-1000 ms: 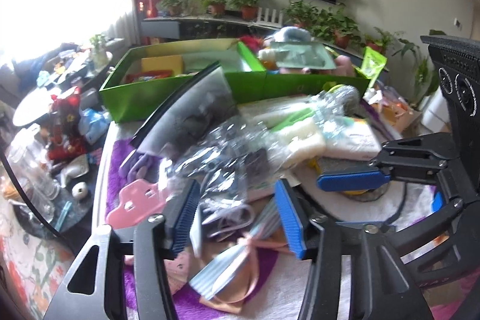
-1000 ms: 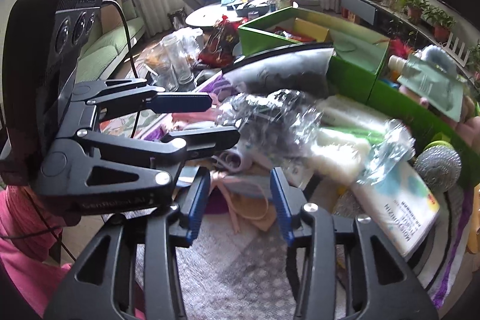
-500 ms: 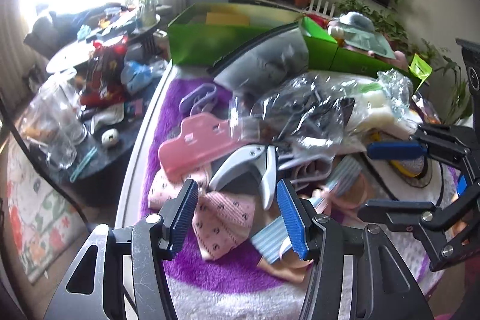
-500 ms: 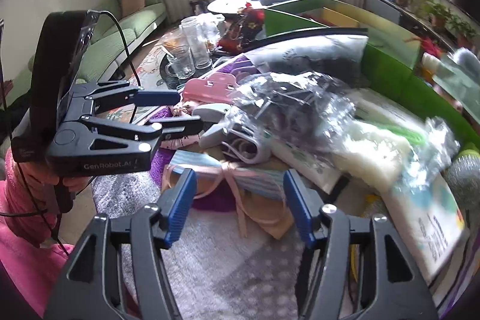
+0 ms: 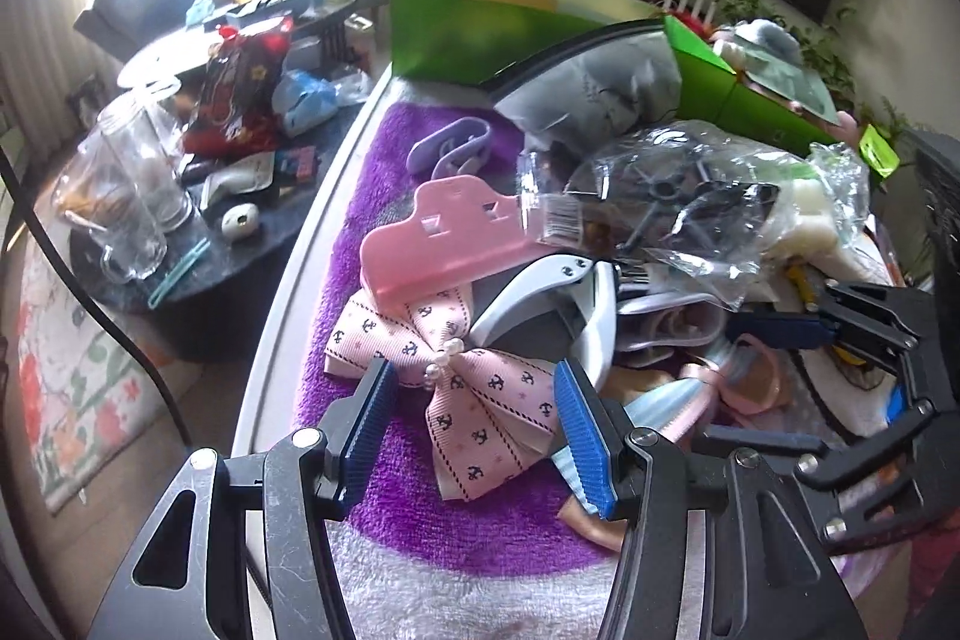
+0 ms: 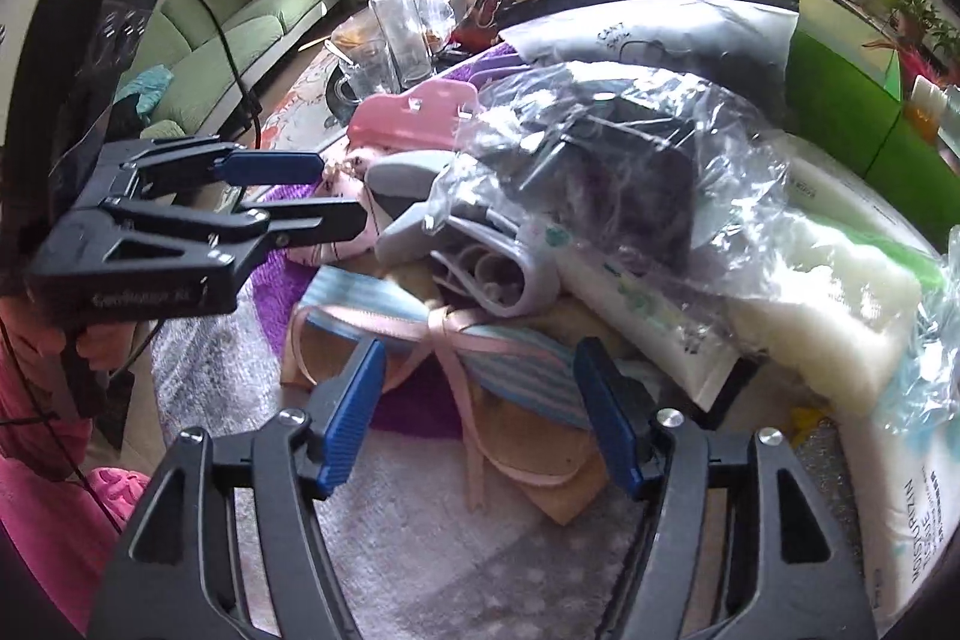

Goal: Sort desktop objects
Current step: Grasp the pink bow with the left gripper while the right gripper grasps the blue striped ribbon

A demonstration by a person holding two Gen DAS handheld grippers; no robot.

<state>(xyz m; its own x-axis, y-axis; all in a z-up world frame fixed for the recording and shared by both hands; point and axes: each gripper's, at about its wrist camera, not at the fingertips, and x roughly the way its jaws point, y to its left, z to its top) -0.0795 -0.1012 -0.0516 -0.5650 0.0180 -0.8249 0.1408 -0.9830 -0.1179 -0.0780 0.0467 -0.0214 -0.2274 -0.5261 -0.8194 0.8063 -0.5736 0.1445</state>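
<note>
Your left gripper (image 5: 471, 403), half-open and empty, straddles the pink anchor-print bow (image 5: 456, 370) just in front of the pink clip (image 5: 444, 244), bow's long axis running crosswise, while your right gripper (image 6: 480, 409), jaws opening, frames the striped ribbon bundle (image 6: 432, 334).

Bare towel-covered surface (image 6: 420, 538) only at the near edge, open for passing. Beyond, blocked by piled clutter: pink bow (image 5: 456, 376), striped ribbon bundle (image 6: 456, 340), crinkled plastic bag (image 6: 612, 160). Behind the pile, walled off by green boxes (image 5: 480, 34).
</note>
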